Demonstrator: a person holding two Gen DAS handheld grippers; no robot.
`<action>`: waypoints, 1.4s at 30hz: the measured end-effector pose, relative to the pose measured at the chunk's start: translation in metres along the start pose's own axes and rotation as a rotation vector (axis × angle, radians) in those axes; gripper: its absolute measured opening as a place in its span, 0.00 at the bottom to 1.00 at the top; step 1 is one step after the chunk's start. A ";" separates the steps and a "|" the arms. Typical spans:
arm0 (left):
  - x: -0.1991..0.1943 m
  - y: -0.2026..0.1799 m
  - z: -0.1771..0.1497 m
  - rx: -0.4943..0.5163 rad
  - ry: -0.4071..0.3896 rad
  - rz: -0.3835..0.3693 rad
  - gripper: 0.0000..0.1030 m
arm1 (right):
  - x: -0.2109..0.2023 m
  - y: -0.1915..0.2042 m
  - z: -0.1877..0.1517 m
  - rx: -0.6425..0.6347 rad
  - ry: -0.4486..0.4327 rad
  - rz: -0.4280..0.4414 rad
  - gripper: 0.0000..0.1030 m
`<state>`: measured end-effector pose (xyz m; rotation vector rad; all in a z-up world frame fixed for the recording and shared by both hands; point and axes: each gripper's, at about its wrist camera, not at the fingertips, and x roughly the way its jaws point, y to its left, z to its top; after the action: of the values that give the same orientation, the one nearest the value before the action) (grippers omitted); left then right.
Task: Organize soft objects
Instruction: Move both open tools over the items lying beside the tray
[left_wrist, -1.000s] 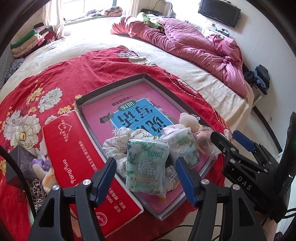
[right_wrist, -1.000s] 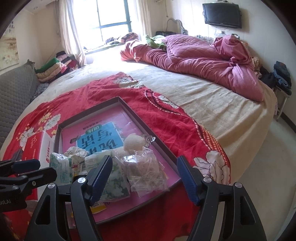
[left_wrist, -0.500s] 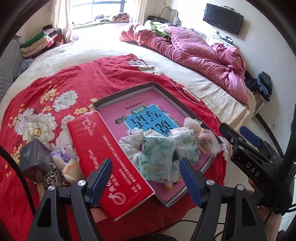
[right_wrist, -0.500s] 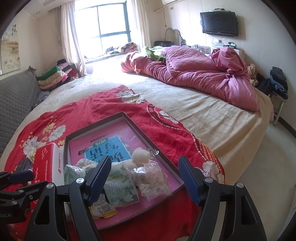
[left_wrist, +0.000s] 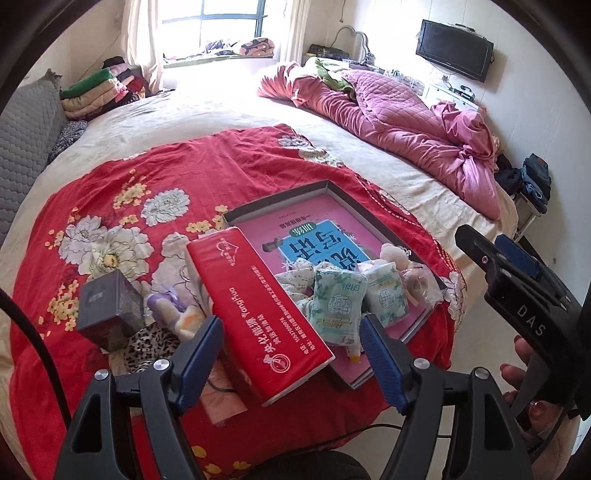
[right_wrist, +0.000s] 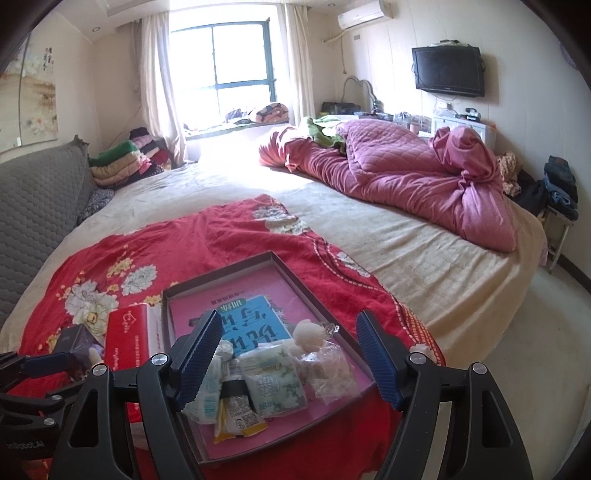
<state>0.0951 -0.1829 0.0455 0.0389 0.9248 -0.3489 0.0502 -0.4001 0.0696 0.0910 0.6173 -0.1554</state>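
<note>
Left wrist view: the left gripper (left_wrist: 291, 354) hangs over the bed with its two blue-padded fingers (left_wrist: 199, 354) spread wide and nothing between them, having just been opening. Below lies a red floral blanket (left_wrist: 147, 173) carrying one shallow dark-rimmed cardboard tray (left_wrist: 280, 197) with a pink printed bottom. In the tray's near corner sit two soft green-and-white wrapped packs (left_wrist: 338, 304) side by side, one floral cloth bundle (left_wrist: 295, 275) to their left, one cream plush ball (left_wrist: 393, 254) behind them and one crinkled clear plastic bag (left_wrist: 421, 284) on the right. One long red carton (left_wrist: 258, 310) lies along the tray's left edge, and one small dark box (left_wrist: 109, 308) stands further left beside a purple-and-cream plush toy (left_wrist: 173, 306). Right wrist view: the right gripper (right_wrist: 288, 354) likewise has its two blue fingers (right_wrist: 376, 358) wide apart and empty above the same tray, where one yellow-ended tube (right_wrist: 234, 410) lies between the packs.
</note>
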 end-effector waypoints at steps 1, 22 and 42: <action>-0.005 0.001 0.000 -0.004 -0.005 -0.003 0.73 | -0.004 0.002 0.002 -0.001 -0.001 0.004 0.74; -0.074 0.028 -0.008 -0.032 -0.060 0.043 0.73 | -0.071 0.060 0.021 -0.144 -0.065 0.072 0.74; -0.104 0.091 -0.033 -0.113 -0.059 0.089 0.73 | -0.099 0.123 0.021 -0.264 -0.071 0.179 0.74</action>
<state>0.0403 -0.0622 0.0969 -0.0332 0.8802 -0.2136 0.0034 -0.2704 0.1494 -0.1136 0.5511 0.0967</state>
